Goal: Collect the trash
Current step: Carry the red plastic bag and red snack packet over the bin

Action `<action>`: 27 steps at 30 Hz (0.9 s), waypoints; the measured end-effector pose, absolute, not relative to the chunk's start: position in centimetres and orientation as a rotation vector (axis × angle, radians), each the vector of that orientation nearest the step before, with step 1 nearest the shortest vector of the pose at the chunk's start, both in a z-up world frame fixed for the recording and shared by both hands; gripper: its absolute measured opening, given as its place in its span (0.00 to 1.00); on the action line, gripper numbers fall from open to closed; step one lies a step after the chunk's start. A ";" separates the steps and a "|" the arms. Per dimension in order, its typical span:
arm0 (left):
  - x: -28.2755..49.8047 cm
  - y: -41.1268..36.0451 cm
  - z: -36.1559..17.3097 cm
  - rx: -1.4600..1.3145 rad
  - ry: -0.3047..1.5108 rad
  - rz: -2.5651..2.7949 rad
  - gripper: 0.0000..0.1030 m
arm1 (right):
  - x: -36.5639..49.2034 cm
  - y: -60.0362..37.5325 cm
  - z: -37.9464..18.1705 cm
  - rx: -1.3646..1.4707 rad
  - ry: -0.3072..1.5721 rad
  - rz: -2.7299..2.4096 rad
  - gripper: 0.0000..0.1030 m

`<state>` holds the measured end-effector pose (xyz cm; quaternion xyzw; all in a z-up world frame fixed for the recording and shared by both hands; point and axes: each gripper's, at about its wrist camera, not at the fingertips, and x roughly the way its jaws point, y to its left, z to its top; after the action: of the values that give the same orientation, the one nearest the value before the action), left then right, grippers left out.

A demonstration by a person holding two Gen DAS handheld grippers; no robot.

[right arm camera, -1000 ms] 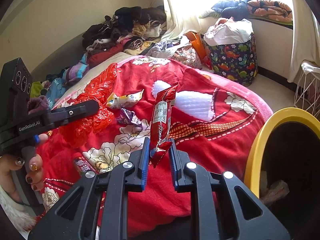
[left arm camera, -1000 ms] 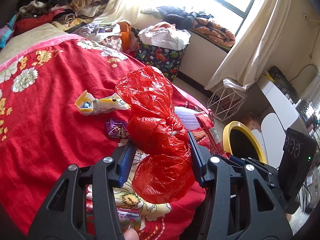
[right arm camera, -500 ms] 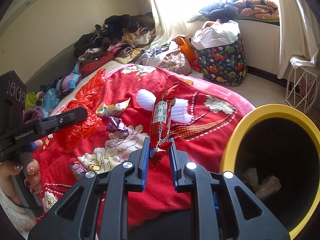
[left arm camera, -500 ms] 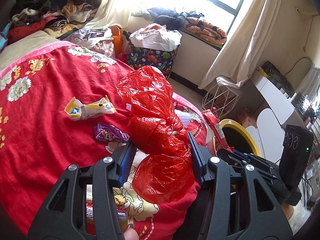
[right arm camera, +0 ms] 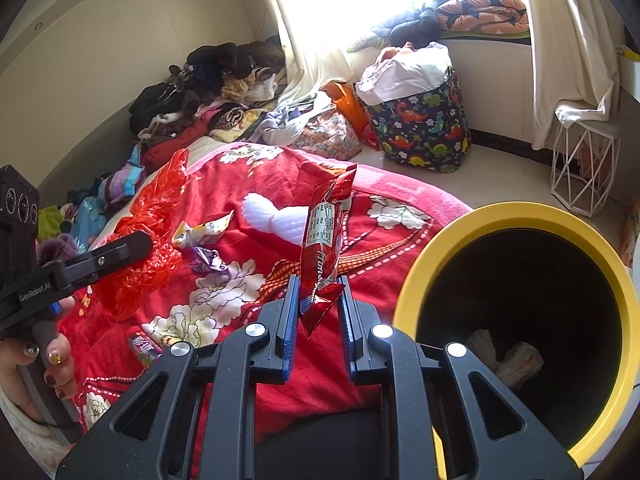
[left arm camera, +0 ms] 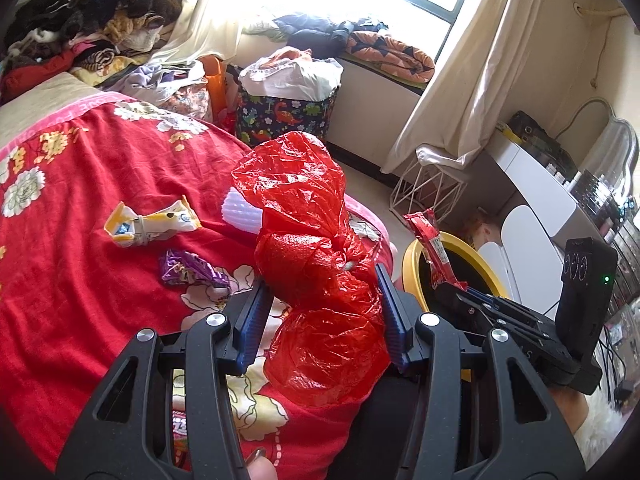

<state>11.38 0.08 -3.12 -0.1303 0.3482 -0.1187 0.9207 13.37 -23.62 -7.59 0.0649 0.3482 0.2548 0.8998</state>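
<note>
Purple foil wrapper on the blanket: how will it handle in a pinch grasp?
The purple foil wrapper is crumpled and looks empty, so probably very light and floppy. Its shiny foil may slip between pads. It lies on the soft red blanket, so a low pinch might catch fabric too.

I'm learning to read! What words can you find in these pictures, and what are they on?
"GenRobot.AI": on the side of the left tongs, seen from the right wrist.
White letters and a printed label on the red snack wrapper in the right tongs: too small and tilted to read.
Writing on the small red packet on the blanket: blurred.
Print on the yellow and white wrapper: too small to read.
</note>
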 end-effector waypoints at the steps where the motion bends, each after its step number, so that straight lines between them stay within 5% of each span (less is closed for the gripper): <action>1: 11.4 -0.1 -3.1 -0.265 0.716 -0.247 0.41 | 13.4 -23.8 -7.6 0.136 0.719 0.524 0.17; 27: 11.1 -5.1 -2.5 -0.208 0.714 -0.347 0.41 | 12.4 -28.1 -7.0 0.190 0.693 0.442 0.17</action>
<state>11.08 -5.14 -2.48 -0.1010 0.3470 -0.1687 0.9170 12.40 -28.09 -6.96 0.0922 0.3365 0.2144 0.9123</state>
